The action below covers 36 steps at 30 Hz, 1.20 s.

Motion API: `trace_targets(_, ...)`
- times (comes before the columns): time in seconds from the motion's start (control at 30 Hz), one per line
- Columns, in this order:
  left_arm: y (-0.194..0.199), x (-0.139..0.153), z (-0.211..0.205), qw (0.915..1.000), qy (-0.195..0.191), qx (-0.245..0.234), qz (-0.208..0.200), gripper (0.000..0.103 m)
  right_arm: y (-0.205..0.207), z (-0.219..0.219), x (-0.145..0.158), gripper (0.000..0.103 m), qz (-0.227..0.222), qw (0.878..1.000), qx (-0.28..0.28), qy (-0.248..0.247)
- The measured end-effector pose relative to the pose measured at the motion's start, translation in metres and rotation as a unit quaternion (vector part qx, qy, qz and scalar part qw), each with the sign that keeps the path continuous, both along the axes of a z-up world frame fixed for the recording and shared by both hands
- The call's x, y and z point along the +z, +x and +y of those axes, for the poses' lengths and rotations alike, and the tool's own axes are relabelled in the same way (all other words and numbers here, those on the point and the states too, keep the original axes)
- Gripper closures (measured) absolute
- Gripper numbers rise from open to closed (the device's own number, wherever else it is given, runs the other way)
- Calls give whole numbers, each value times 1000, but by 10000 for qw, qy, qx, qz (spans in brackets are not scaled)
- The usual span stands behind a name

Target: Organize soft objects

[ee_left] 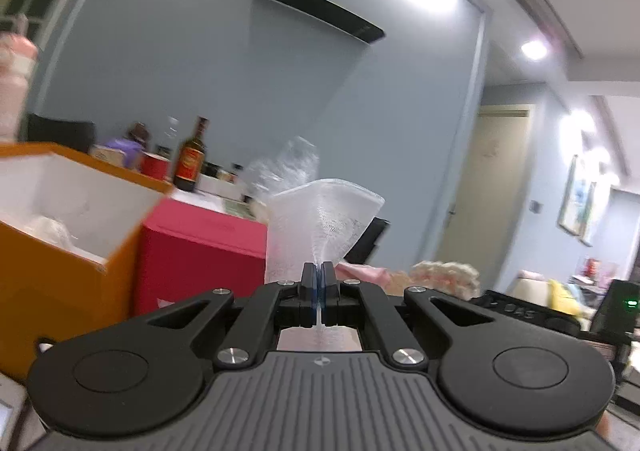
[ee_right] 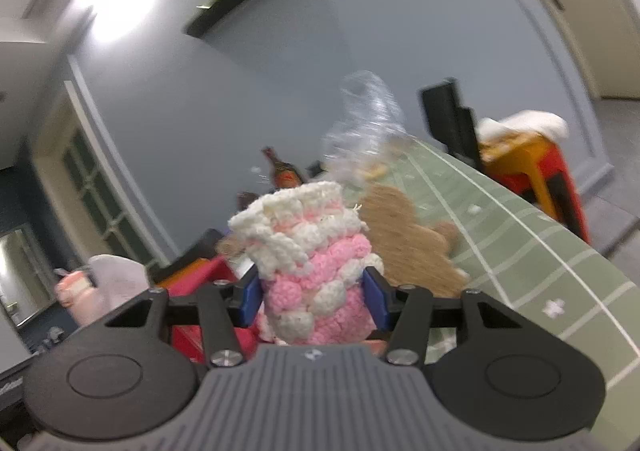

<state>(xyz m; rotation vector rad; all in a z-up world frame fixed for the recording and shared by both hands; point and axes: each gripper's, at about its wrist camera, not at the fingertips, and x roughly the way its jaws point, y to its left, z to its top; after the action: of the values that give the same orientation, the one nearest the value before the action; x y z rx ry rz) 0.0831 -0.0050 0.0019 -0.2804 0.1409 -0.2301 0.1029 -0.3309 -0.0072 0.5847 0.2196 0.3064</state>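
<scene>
Blue-grey walls rise behind a green-striped bench (ee_right: 560, 271) crowded with an orange box (ee_left: 60, 251), a red box (ee_left: 200, 251) and a dark bottle (ee_left: 192, 159). Our left tongs (ee_left: 319, 283) are pinched shut on a translucent white mesh cloth (ee_left: 320, 219), held up beside the red box. Our right tongs (ee_right: 312, 295) clamp a pink-and-white crocheted piece (ee_right: 312, 259), lifted above the bench in front of a brown plush toy (ee_right: 400, 235).

— What room is this?
— Pale blue walls (ee_left: 180, 63), a dark wall shelf (ee_left: 320, 9) with a plant, bright ceiling lights (ee_left: 534, 49).
— And beyond?
— A cream door (ee_left: 484, 187), a paned window (ee_right: 94, 187), a green lined desk (ee_right: 520, 235).
</scene>
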Motion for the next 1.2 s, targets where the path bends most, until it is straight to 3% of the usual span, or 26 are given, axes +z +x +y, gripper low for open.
trace_targets(0.17,-11,13,-14,9986,206,452,173,102,-5,13,10,51,-466,9977,452,-183)
trace_targets(0.23,-19,21,-14,9972,120,670,305,102,-10,20,13,51,-616,9959,624,-235)
trace_targets(0.33,-33,32,-8,9979,-64,573,282,102,-19,29,19,51,-759,9940,752,-222)
trace_targets(0.5,-49,54,2,9982,24,511,314,102,-32,53,39,51,-793,9920,889,-424)
trace_targets(0.63,-61,68,20,9989,-98,25,464,102,-54,75,58,51,-1105,9861,1044,-676)
trace_targets(0.73,-74,85,37,9989,48,-232,409,102,-60,94,73,51,-1119,9836,1169,-792)
trace_targets(0.87,-79,105,71,9973,117,-391,616,102,-54,123,93,51,-1182,9783,1370,-1009)
trace_targets(1.07,-71,127,128,9970,302,143,696,102,-20,173,108,51,-1106,9740,1601,-1162)
trace_targets(1.2,-50,130,155,9958,399,77,826,102,9,210,110,51,-867,9728,1606,-1424)
